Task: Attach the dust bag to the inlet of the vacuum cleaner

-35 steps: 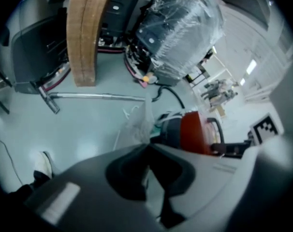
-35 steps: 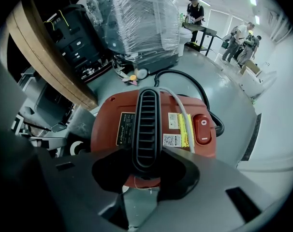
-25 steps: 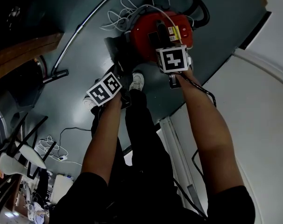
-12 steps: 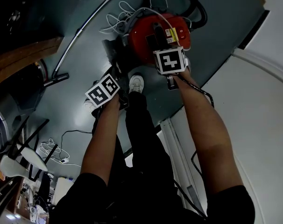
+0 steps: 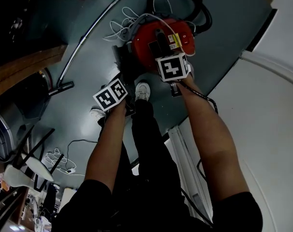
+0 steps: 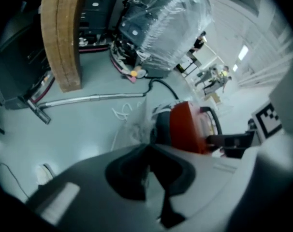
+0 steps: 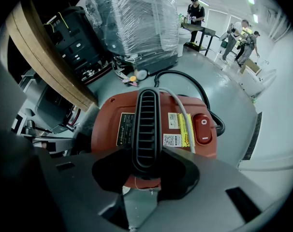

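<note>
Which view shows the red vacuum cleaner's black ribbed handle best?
The right gripper view: the handle fills the centre, close, its ribs clear. The head view shows it small from above; the left gripper view, barely, side-on.

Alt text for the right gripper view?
The right gripper clamps the black ribbed handle atop a red vacuum cleaner. A red switch and grey cable lie right of it; a plastic-wrapped load stands behind.
</note>
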